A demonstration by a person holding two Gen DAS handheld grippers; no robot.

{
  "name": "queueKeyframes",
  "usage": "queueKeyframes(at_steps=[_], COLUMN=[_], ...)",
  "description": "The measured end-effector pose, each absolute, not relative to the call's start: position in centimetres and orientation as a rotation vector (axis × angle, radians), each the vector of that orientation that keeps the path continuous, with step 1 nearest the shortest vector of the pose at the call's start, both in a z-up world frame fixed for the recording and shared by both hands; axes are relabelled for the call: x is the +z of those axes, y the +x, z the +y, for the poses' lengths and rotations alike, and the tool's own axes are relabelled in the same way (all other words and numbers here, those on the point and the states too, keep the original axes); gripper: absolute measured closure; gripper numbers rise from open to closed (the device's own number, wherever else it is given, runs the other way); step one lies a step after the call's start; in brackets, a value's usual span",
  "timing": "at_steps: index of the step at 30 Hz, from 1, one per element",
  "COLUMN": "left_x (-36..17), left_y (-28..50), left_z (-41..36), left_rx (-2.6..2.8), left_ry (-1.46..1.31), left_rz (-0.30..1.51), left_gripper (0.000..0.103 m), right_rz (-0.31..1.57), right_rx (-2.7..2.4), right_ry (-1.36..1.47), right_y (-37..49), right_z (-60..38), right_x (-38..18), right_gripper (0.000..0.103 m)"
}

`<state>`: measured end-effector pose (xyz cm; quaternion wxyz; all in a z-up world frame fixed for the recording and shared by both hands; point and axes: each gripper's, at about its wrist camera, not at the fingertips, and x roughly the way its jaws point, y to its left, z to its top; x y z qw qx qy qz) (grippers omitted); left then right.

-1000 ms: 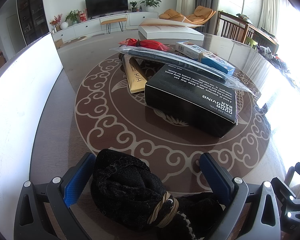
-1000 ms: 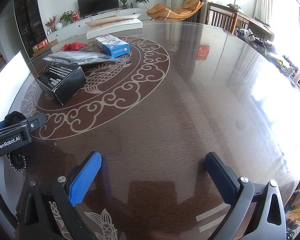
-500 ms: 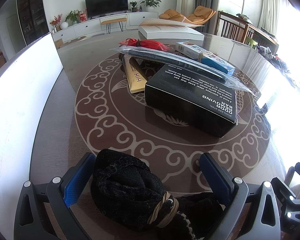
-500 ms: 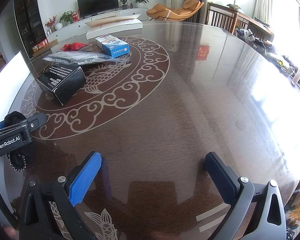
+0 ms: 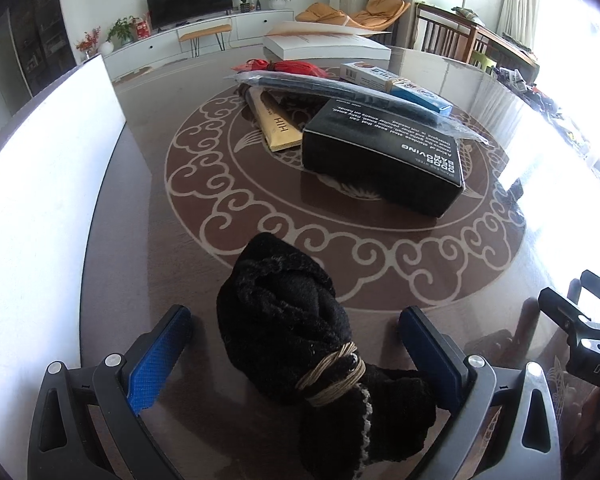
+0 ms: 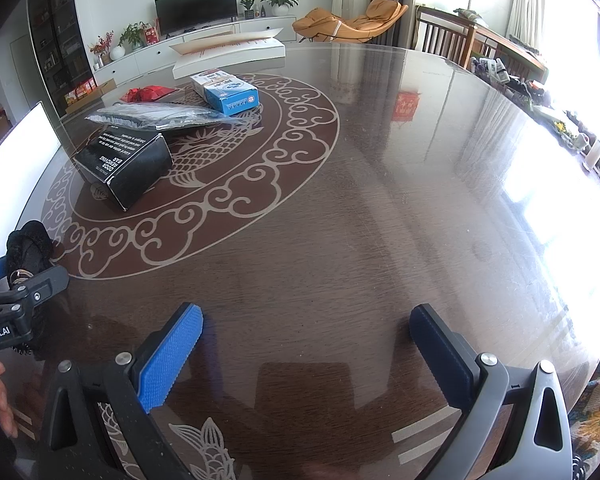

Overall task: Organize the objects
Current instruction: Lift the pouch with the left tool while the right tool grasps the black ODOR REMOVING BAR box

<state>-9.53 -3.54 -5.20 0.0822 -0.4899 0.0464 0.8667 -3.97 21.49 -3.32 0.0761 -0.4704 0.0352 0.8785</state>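
Slippage is the risk: the left hand-held gripper [image 5: 296,344] stands wide open around the black knit bundle [image 5: 300,340], neither pad touching, so a close on its soft, lumpy folds could squeeze it out across the glossy bench [image 5: 380,256]. Right hand-held gripper [image 6: 306,344] hovers agape, empty, well apart from the black box [image 6: 126,164].
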Motion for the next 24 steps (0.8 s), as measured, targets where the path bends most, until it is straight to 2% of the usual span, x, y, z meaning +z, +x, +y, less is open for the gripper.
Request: queueKeyframes(at_steps=[5,9,10,13,14,15,16,19,24], left_x=[-4.7,-5.1,-5.1,-5.1,-5.1,-5.1,-5.1,-5.1,-5.1], left_y=[-8.8,-8.3,-8.2,-8.1,-8.0,-8.0,-8.0,-8.1,-7.9], left_z=[-4.7,-4.4,-4.5,-4.6,-4.7,-4.7,-4.8,-4.9,-5.0], left_rx=[2.564,2.605,2.606,2.608,2.609,2.609,2.608,2.599,2.605], left_ry=[-1.512,-1.535,-1.533,-1.505,-1.496,-1.489,-1.485,-1.486,-1.48], left_rz=[0.029,0.113,0.105,0.115,0.116,0.118,0.121,0.125,0.123], left_gripper=[0.0,0.0,0.0,0.0,0.0,0.0,0.0,0.0,0.0], right_rz=[0.105,0.116,0.171,0.762,0.82,0.742,0.588,0.153,-0.112], right_rx=[2.632,2.637,2.671,2.952,2.996,3.04,3.082,3.122,2.996], right_ry=[-1.407,-1.413,-1.42,-1.405,-1.43,-1.491,-1.553,-1.714,-1.795], right_y=[-4.0,-4.0,-3.9,-3.6,-4.3,-5.4,-6.7,-11.3,-18.8], right_z=[21.6,21.7,22.0,23.7,23.4,22.4,21.0,16.8,13.9], right_x=[-3.2,-3.2,-2.8,-1.7,-1.5,-1.2,-1.0,-0.9,-1.4], right_gripper=[0.0,0.0,0.0,0.0,0.0,0.001,0.003,0.021,0.02])
